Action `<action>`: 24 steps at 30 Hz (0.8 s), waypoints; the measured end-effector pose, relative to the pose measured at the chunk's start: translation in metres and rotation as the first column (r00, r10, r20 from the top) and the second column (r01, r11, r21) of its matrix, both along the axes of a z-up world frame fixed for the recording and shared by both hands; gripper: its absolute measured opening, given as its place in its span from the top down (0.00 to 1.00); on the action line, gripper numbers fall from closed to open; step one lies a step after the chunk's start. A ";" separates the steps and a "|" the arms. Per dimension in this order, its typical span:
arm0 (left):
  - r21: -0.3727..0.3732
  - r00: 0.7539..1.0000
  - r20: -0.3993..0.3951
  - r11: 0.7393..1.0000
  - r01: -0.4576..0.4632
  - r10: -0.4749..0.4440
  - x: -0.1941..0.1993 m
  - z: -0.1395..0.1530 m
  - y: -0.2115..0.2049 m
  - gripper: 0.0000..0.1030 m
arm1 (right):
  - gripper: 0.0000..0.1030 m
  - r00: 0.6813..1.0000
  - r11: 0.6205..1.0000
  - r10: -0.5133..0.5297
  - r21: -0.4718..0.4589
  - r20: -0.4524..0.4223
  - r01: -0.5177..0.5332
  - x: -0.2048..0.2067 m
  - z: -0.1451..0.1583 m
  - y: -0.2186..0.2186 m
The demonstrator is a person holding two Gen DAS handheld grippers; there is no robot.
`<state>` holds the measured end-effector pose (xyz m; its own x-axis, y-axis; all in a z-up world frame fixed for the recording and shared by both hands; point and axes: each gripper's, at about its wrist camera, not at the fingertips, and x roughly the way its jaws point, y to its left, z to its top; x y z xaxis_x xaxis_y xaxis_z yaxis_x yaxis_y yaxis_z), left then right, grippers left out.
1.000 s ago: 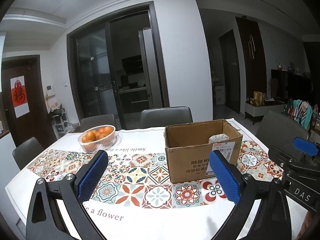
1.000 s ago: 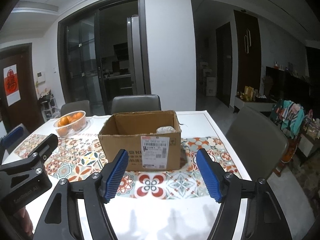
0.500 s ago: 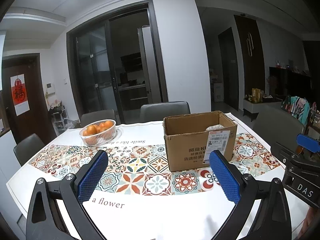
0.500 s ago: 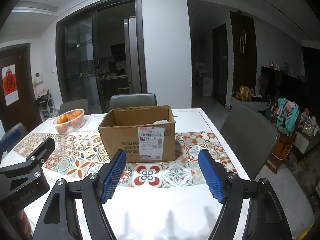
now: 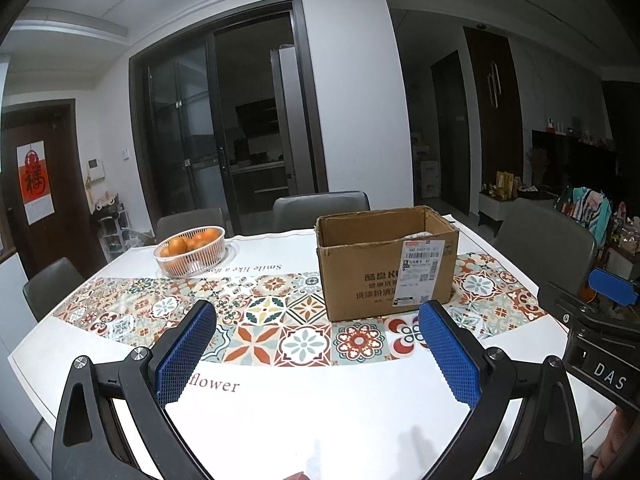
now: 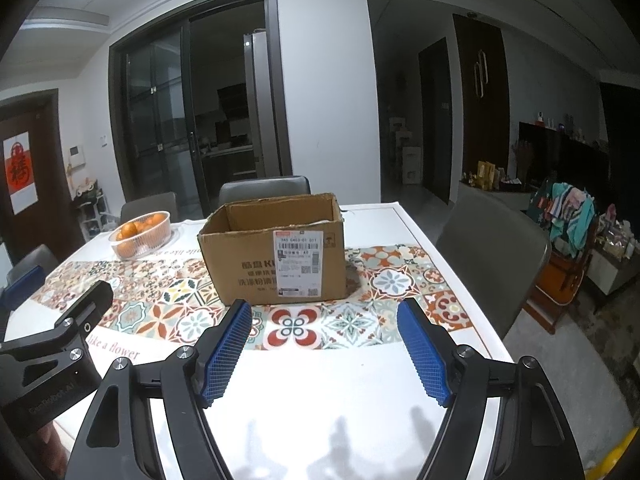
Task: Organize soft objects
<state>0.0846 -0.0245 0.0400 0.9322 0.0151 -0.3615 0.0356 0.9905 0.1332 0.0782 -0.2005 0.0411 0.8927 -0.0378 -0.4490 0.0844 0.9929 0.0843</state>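
Standing on the patterned runner (image 5: 280, 320) of the white table (image 5: 320, 412): one open cardboard box (image 5: 384, 268), shipping label (image 6: 298, 262) on its near face; inside, against the right wall, a pale soft object (image 5: 420, 235), only its top showing, kind not discernible; left of the box and well apart, a white basket (image 5: 190, 250) of oranges (image 5: 188, 242); grey chairs (image 6: 492, 256) around the table; left gripper (image 5: 316, 348) held above the table's near edge, jaws wide apart, nothing between them; right gripper (image 6: 324, 344) likewise spread wide and empty, facing the box's labelled side; glass sliding doors (image 6: 192, 120) behind.
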 end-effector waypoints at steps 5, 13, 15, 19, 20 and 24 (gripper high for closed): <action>-0.003 1.000 -0.001 1.000 0.008 -0.008 -0.006 -0.001 -0.003 0.00 | 0.26 1.000 1.000 -0.003 -0.007 0.011 0.003 -0.007 0.001 -0.001; 0.009 1.000 0.013 1.000 0.015 -0.015 -0.011 0.001 -0.006 0.00 | 0.26 1.000 1.000 -0.012 -0.004 0.018 0.012 -0.013 0.002 -0.005; 0.009 1.000 0.014 1.000 0.017 -0.017 -0.011 0.001 -0.006 0.00 | 0.26 1.000 1.000 -0.011 -0.004 0.016 0.011 -0.013 0.001 -0.005; 0.010 1.000 0.013 1.000 0.016 -0.017 -0.010 0.001 -0.007 0.00 | 0.26 1.000 1.000 -0.012 -0.004 0.014 0.012 -0.015 0.001 -0.007; 0.010 1.000 0.013 1.000 0.015 -0.016 -0.011 0.001 -0.007 0.00 | 0.26 1.000 1.000 -0.012 -0.004 0.013 0.012 -0.014 0.002 -0.007; 0.010 1.000 0.013 1.000 0.016 -0.016 -0.010 0.001 -0.007 0.00 | 0.26 1.000 1.000 -0.011 -0.005 0.012 0.011 -0.013 0.002 -0.006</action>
